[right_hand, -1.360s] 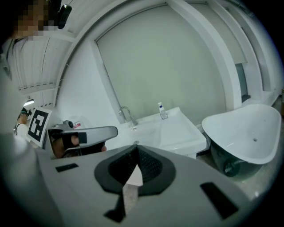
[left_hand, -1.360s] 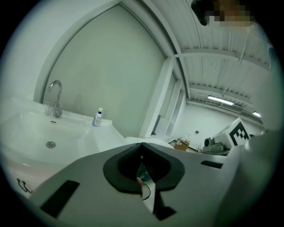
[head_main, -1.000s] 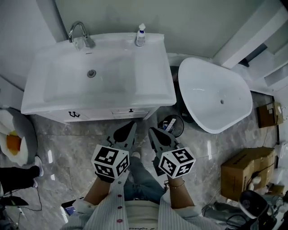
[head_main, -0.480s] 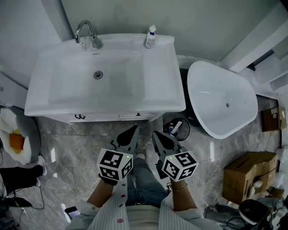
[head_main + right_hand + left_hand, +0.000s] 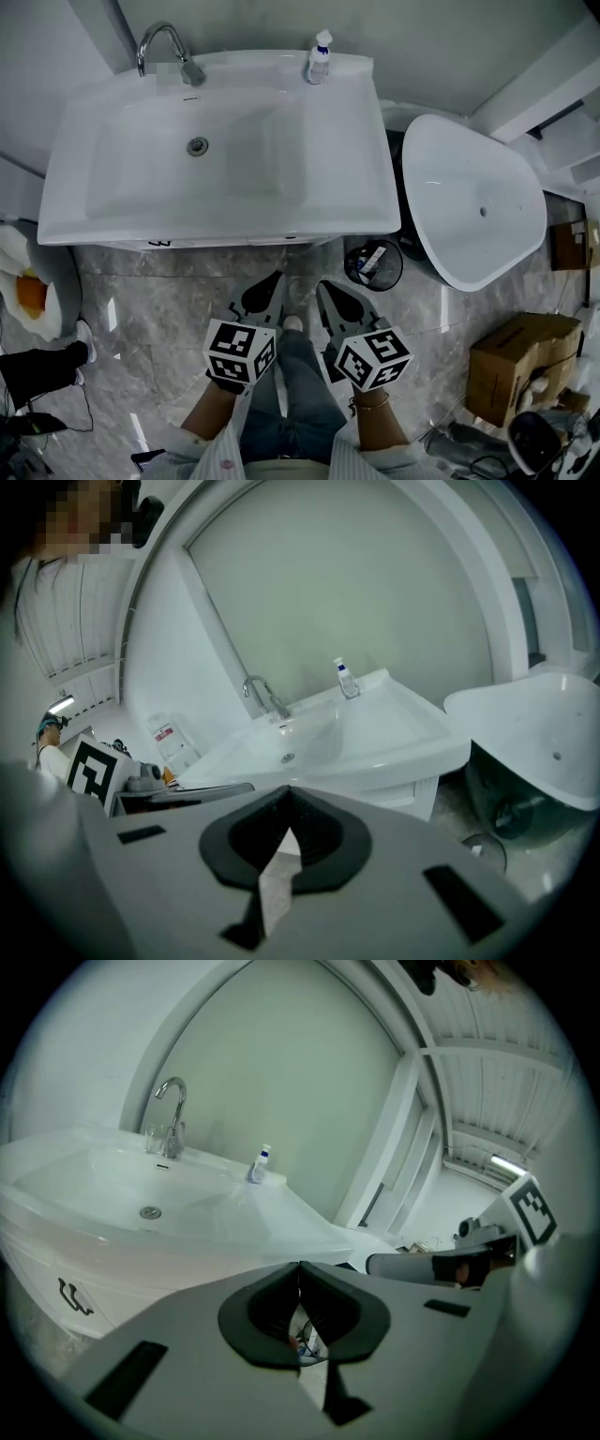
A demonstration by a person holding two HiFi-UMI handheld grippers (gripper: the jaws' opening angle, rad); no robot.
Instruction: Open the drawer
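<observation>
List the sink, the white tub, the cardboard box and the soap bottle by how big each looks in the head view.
1. sink, clearly the largest
2. white tub
3. cardboard box
4. soap bottle, by far the smallest

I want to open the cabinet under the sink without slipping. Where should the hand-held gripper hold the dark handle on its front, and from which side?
Probably grip the dark handle across its curved bar, coming level from the front, below the basin rim that overhangs it. The left hand-held gripper is shut, so open its jaws first.
</observation>
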